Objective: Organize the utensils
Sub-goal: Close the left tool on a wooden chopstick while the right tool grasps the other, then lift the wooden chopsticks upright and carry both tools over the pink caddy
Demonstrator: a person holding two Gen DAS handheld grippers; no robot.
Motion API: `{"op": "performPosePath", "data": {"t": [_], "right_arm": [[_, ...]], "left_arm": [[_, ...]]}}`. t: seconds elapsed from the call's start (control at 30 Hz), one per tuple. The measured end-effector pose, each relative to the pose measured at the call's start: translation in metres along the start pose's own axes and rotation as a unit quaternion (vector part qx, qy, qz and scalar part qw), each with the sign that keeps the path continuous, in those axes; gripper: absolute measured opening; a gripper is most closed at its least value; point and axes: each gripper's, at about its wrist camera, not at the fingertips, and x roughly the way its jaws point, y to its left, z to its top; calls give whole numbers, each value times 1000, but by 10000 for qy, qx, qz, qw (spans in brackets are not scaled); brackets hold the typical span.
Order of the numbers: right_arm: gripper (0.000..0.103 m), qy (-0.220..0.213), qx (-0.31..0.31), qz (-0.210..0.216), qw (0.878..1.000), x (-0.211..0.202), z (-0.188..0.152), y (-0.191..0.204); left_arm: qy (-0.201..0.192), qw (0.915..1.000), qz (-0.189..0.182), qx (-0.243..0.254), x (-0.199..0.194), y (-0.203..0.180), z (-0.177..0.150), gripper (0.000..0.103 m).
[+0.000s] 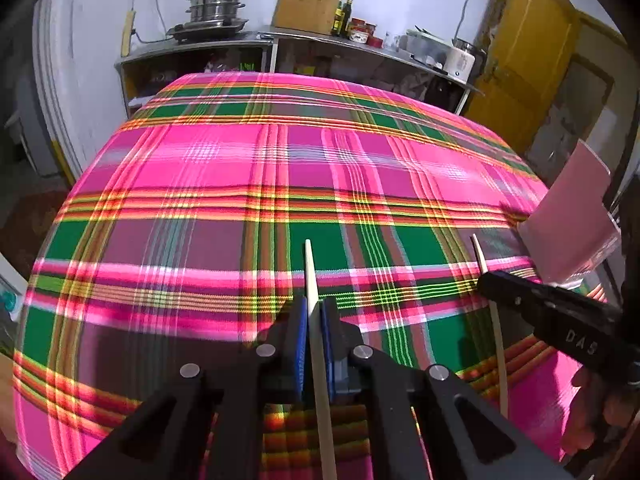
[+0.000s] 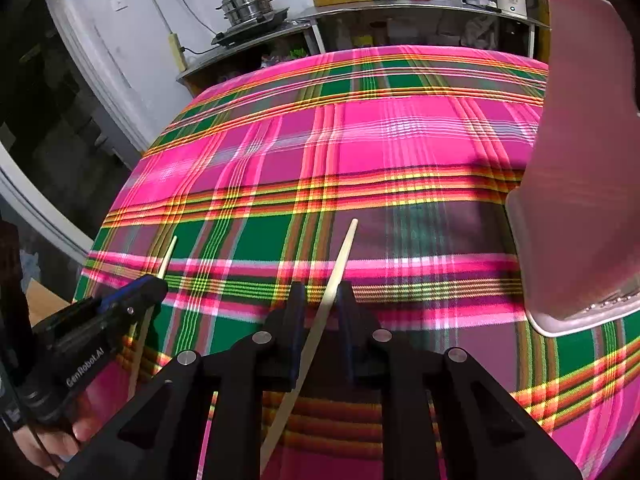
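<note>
Black claws each clamp a chopstick: left claw "GenRobot.AI", right claw "DAS".

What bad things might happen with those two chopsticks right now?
1. The right gripper holds its chopstick slanted across the jaws, so it might twist or slip out.
2. The pink holder stands at the tablecloth's right side; a bump from that gripper could tip it.
3. The left gripper pinches its chopstick with a long end sticking out, which could snag.
</note>
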Motion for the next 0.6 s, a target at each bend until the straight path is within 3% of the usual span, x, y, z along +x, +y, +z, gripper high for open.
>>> {"op": "performPosePath", "data": {"t": [0.13,0.3,0.6], "right_arm": [[9,51,-79,-85,9999,4,5,2],[8,146,-105,33,9998,4,10,4],[6,-224,-296,331,9988,-35,5,16]], "left_arm": [[16,9998,103,157,3,-4,2,7],[103,9999,-17,2,3,1,7,6],[-121,9995,-308,5,-26,-5,9,6]]}}
